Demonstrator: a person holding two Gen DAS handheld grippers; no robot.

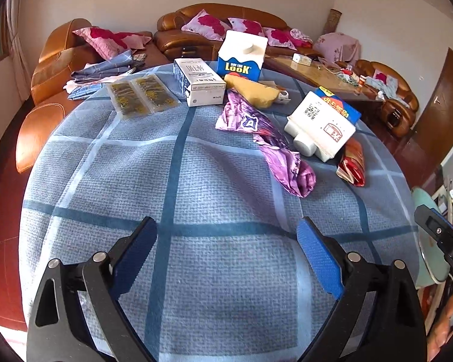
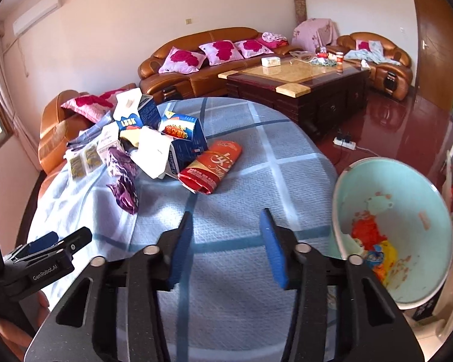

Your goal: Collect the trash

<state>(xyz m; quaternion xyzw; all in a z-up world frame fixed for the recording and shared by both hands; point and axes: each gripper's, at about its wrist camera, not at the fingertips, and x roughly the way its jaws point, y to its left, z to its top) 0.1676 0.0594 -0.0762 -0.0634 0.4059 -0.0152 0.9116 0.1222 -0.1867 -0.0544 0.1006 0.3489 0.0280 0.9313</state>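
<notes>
Blue-padded fingers of the left gripper (image 1: 226,253) fill the bottom of the left wrist view, spread wide and holding nothing, over bare blue checked tablecloth (image 1: 196,181). Likewise the right gripper (image 2: 226,241), lower centre of its own view, stands spread and empty over the same cloth. Trash sits in a loose cluster across the upper half of the left view: two flat yellow-black packets (image 1: 142,95) at upper left; a white box (image 1: 197,81) beside them; an upright blue-and-white carton (image 1: 241,55) at top centre; a yellow wrapper (image 1: 252,90) touching its foot; a crumpled purple wrapper (image 1: 268,147) trailing toward centre right; a toppled carton (image 1: 321,123) lying on its side at right; a red packet (image 1: 351,164) just under that carton's lower edge. Judgement: both tools rest back from the pile, apart and ready, as though a first pick is not yet chosen; the purple wrapper and red packet lie nearest. The right wrist view alone shows the pale green bin (image 2: 407,211), lower right, standing just off the table edge with red and yellow scraps already inside, which is presumably the destination. It also shows the red packet's printed face and the coffee table (image 2: 299,81) in full. The left view alone shows the packets and white box plainly; in the right they crowd together at left centre.
</notes>
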